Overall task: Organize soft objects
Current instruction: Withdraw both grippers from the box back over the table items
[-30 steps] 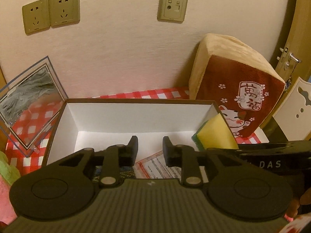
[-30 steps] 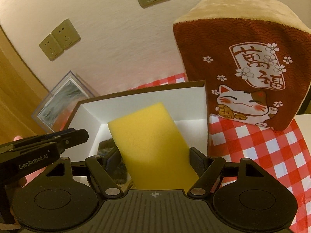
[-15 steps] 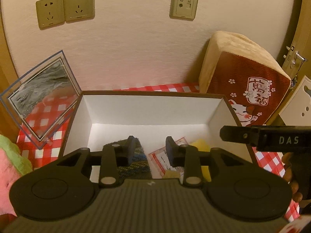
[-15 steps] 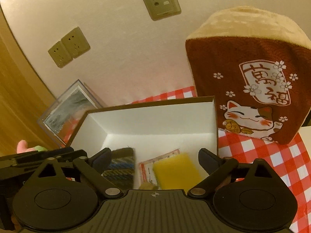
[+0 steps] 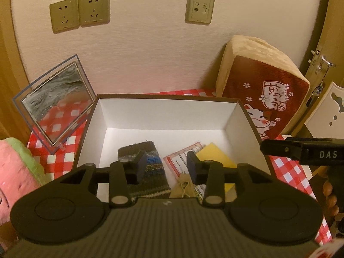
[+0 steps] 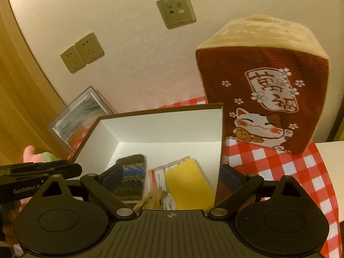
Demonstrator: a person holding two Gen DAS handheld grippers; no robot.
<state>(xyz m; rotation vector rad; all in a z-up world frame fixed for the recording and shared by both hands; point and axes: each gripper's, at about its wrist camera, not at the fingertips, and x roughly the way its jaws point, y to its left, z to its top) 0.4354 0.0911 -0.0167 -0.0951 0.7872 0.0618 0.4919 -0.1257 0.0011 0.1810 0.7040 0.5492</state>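
An open box (image 5: 239, 124) (image 6: 150, 133), white inside, sits on the red checked cloth. In it lie a yellow sponge (image 5: 212, 155) (image 6: 189, 182), a dark striped knitted piece (image 5: 150, 167) (image 6: 132, 178), a printed paper (image 5: 182, 157) and a small tan pouch (image 6: 152, 200). My left gripper (image 5: 165, 165) hovers over the box's near side, open with a narrow gap and empty. My right gripper (image 6: 172, 176) is wide open and empty above the sponge. A red lucky-cat cushion (image 5: 264, 94) (image 6: 268, 90) stands right of the box. A pink and green plush (image 5: 15, 176) lies at the left.
A clear picture frame (image 5: 53, 101) (image 6: 79, 116) leans against the wall left of the box. Wall sockets (image 5: 79, 10) are above. A door with a handle (image 5: 322, 62) stands at the far right. The right gripper's body (image 5: 305, 152) crosses the left wrist view.
My right gripper opened and let the yellow sponge go; it now lies flat in the box. Both grippers pulled back and up from the box.
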